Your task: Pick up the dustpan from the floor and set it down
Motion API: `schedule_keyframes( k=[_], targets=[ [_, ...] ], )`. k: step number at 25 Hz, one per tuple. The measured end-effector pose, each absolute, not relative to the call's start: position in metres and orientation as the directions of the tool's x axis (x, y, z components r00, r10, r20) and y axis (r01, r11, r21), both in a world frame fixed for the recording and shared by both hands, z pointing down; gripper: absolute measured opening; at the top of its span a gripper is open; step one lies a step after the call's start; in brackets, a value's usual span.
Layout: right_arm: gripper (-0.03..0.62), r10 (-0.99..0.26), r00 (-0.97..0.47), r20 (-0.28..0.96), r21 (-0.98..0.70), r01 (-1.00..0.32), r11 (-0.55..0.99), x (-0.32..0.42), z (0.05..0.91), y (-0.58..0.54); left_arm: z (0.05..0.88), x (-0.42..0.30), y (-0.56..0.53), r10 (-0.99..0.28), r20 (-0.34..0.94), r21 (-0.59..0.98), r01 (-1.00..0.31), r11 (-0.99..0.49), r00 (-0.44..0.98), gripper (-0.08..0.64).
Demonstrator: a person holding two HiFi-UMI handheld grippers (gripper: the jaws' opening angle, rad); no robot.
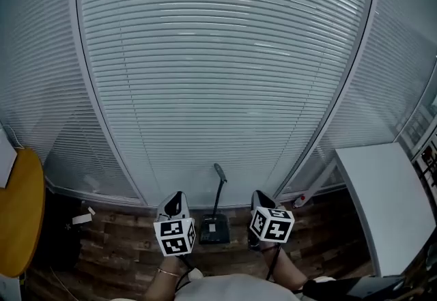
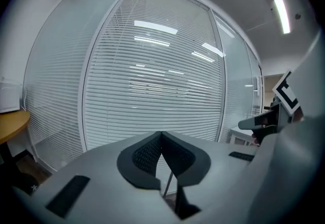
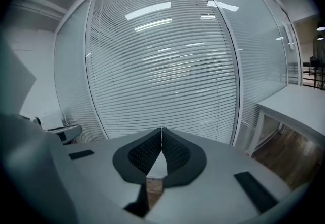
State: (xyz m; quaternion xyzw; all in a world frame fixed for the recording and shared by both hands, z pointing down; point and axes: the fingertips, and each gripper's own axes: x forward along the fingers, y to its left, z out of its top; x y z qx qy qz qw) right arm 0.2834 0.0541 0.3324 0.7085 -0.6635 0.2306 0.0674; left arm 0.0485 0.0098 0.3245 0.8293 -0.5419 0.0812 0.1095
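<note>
1. Closest in, the left gripper (image 1: 178, 195) and right gripper (image 1: 259, 194) sit side by side, both aimed at the blind-covered glass wall (image 1: 225, 54).
2. Between them, on the wooden floor (image 1: 123, 238), the dustpan (image 1: 214, 230) stands against the foot of that wall, touching neither gripper.
3. Its long handle (image 1: 219, 190) rises nearly upright from the dark pan, its grip tipped slightly left at the top.
4. The left gripper's (image 2: 161, 134) jaws are pressed together with nothing between them.
5. The right gripper's (image 3: 161, 129) jaws are likewise closed and empty.
</note>
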Motion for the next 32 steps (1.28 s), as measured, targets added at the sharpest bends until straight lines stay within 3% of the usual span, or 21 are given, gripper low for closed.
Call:
schedule_keyframes(
  k=[11, 32],
  targets=[
    [0.032, -0.902, 0.046, 0.43, -0.206, -0.967, -0.148, 0.287, 0.362, 0.019, 0.361, 0.05, -0.031, -0.86, 0.287, 0.091, -0.905, -0.415, 0.423, 0.018],
    [0.032, -0.799, -0.099, 0.593, -0.246, -0.967, -0.063, 0.287, 0.463, -0.036, 0.443, 0.043, -0.064, -0.845, 0.446, 0.078, -0.953, -0.291, 0.295, 0.018]
  ],
)
